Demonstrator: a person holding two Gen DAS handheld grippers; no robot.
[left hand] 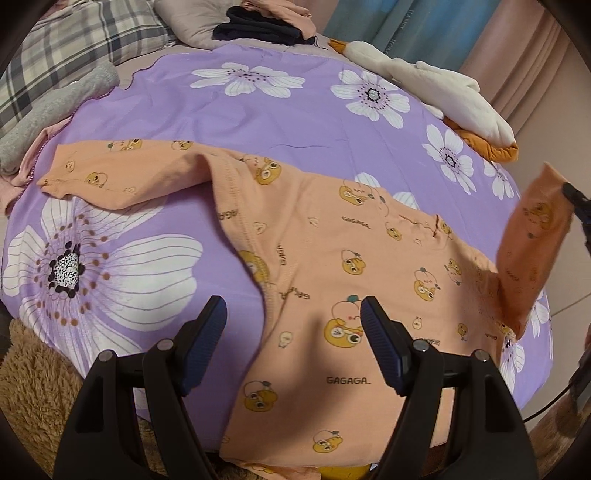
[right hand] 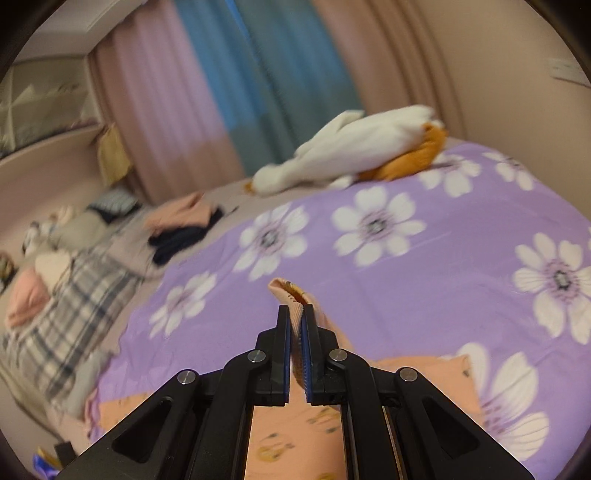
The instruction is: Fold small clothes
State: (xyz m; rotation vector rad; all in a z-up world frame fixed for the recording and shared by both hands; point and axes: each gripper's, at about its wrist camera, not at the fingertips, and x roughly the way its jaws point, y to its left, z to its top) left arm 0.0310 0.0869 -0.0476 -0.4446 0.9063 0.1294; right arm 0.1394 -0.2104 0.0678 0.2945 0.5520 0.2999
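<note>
An orange child's shirt (left hand: 332,258) printed with yellow cartoon faces lies spread on the purple flowered sheet (left hand: 258,122). Its left sleeve (left hand: 110,173) lies flat and stretched out to the left. My left gripper (left hand: 293,314) is open and empty, hovering over the shirt's lower body near its left edge. My right gripper (right hand: 295,314) is shut on the cuff of the right sleeve (right hand: 291,295) and holds it lifted off the bed; in the left wrist view this raised sleeve (left hand: 532,243) stands up at the right.
A white and orange plush goose (left hand: 443,92) lies at the bed's far right edge. Dark and pink folded clothes (left hand: 266,22) sit at the back. A plaid pillow (left hand: 66,48) and grey cloth (left hand: 48,107) lie at the far left. A brown fuzzy rug (left hand: 33,387) lies below the bed.
</note>
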